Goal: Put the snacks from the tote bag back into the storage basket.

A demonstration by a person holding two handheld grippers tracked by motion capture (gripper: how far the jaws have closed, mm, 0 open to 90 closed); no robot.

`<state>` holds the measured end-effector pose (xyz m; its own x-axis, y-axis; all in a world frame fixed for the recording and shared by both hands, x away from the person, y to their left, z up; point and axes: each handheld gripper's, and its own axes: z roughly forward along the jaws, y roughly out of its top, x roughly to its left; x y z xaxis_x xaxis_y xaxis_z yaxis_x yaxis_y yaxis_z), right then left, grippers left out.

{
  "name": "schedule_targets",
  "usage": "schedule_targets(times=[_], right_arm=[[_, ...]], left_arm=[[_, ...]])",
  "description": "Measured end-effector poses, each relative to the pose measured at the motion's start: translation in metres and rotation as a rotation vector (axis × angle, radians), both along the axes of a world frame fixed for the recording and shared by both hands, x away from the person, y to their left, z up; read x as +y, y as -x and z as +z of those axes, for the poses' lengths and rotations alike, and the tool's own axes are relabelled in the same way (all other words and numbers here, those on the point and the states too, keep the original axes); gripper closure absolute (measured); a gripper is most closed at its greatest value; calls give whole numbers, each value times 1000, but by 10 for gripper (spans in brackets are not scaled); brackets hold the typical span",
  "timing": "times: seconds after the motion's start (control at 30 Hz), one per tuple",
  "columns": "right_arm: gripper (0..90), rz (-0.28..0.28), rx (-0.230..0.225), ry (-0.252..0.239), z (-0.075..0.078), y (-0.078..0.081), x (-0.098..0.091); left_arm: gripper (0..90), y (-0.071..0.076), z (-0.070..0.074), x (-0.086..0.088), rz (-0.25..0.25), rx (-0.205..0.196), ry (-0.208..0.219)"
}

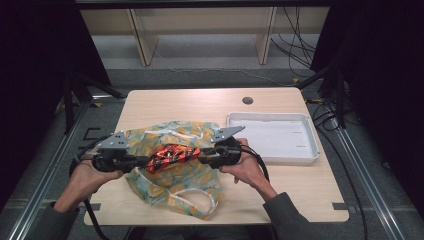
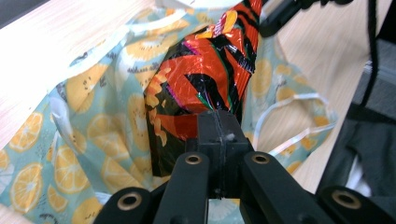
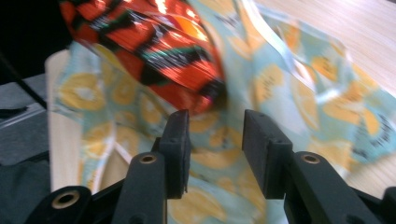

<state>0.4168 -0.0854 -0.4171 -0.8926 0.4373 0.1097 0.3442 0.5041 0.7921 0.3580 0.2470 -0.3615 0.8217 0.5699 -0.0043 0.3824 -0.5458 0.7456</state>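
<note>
Orange snack bag hangs pinched in left gripper, table edge near.

The snack bag looks like shiny foil, crinkly and glossy, in orange, red and black. The tote bag under it looks like soft, thin cloth with a matt orange-slice print and white strap handles. The table looks like pale, smooth wood. The tray near its right edge looks like white, smooth plastic. The left gripper and right gripper look like black matt plastic.
</note>
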Motion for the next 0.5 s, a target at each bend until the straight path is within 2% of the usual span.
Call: schedule_targets(times=[0.03, 0.07, 0.1, 0.13, 0.17, 0.2, 0.23, 0.27, 0.3, 0.33, 0.37, 0.43, 0.5], right_arm=[[622, 15, -18, -19, 0, 1, 3], [623, 41, -21, -12, 2, 2, 4], [623, 49, -9, -18, 3, 5, 7], [627, 66, -29, -24, 4, 7, 11], [618, 79, -23, -24, 6, 10, 14], [619, 82, -31, -20, 7, 11, 16], [621, 84, -36, -17, 8, 12, 17], [624, 86, -41, -26, 10, 13, 17], [628, 84, -46, -41, 10, 13, 18], [633, 82, -40, -43, 13, 13, 16], [636, 81, -54, -60, 14, 14, 17], [640, 91, -47, -78, 18, 15, 16], [646, 91, -63, -106, 20, 15, 17]], left_arm=[[898, 0, 1, 0, -6, 1, 3], [897, 1, 2, 1, -1, -3, 3], [897, 2, 2, 0, 10, 1, 29], [897, 3, 3, 0, 9, -1, 33], [897, 3, 3, 0, 5, -2, 37], [897, 4, 4, 1, 10, -4, 36], [897, 3, 6, 3, -4, -5, 26], [896, 4, 6, 3, 11, 0, 51], [896, 4, 7, 5, 2, -2, 43], [895, 4, 6, 5, 9, 7, 62], [894, 3, 6, 6, 10, 8, 69], [891, 2, 7, 8, 6, 9, 68], [886, 0, 6, 11, 16, 17, 79]])
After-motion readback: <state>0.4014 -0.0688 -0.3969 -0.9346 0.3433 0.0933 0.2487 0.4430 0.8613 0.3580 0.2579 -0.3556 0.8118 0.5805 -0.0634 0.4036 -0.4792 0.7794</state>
